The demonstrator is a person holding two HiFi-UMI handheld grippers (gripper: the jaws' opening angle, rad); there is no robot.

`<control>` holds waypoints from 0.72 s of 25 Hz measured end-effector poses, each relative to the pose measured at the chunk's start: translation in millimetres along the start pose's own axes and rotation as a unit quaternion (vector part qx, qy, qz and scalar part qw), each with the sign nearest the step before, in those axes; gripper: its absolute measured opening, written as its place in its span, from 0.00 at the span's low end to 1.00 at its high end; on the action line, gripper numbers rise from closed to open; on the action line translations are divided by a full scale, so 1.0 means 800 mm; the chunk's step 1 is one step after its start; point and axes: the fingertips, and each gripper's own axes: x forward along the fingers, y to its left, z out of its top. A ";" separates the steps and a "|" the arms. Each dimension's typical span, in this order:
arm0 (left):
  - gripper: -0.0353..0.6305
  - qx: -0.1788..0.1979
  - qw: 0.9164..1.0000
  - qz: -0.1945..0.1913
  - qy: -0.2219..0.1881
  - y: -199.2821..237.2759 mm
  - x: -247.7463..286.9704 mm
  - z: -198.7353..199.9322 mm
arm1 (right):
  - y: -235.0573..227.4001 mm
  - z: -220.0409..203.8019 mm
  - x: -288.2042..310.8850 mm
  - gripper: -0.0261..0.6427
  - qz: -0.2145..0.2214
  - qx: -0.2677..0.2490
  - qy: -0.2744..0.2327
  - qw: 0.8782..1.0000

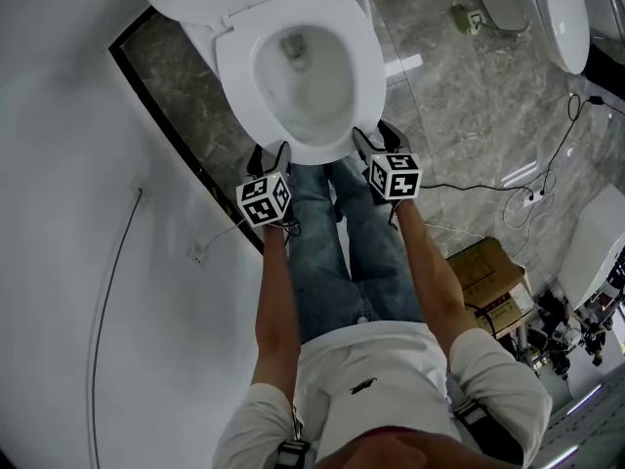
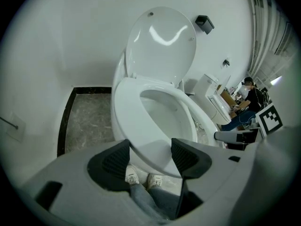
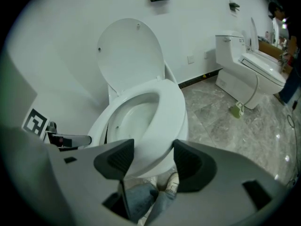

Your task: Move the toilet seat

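1. The toilet seat point(image 1: 232, 78) lies lowered over the bowl, straight ahead of the person's jeans point(image 1: 342, 252). The lid point(image 2: 162, 46) stands upright behind it against the white wall.
2. The left hand-held gripper point(image 1: 270, 156) is at the seat's front rim, left of its tip. In the left gripper view its jaws stand wide, with the rim's edge running across the gap between them, not pinched.
3. The right hand-held gripper point(image 1: 376, 141) is at the front rim, right of the tip. Its jaws are also wide, and the seat's rounded front fills the space between them.
4. In the right gripper view a dark slit shows between seat and bowl on the left side.
5. A 2nd toilet point(image 3: 244, 65) stands well apart on the marble floor point(image 1: 469, 96), and a cardboard box point(image 1: 488, 281) sits to the person's right.
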 end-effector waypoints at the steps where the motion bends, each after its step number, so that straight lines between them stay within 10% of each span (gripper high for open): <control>1: 0.47 -0.001 1.000 0.001 -0.002 -0.001 -0.004 0.003 | 0.002 0.003 -0.004 0.45 0.001 0.000 -0.002 1.000; 18: 0.47 -0.015 0.999 -0.002 -0.040 -0.020 -0.050 0.050 | 0.024 0.054 -0.053 0.44 0.011 0.006 -0.035 0.999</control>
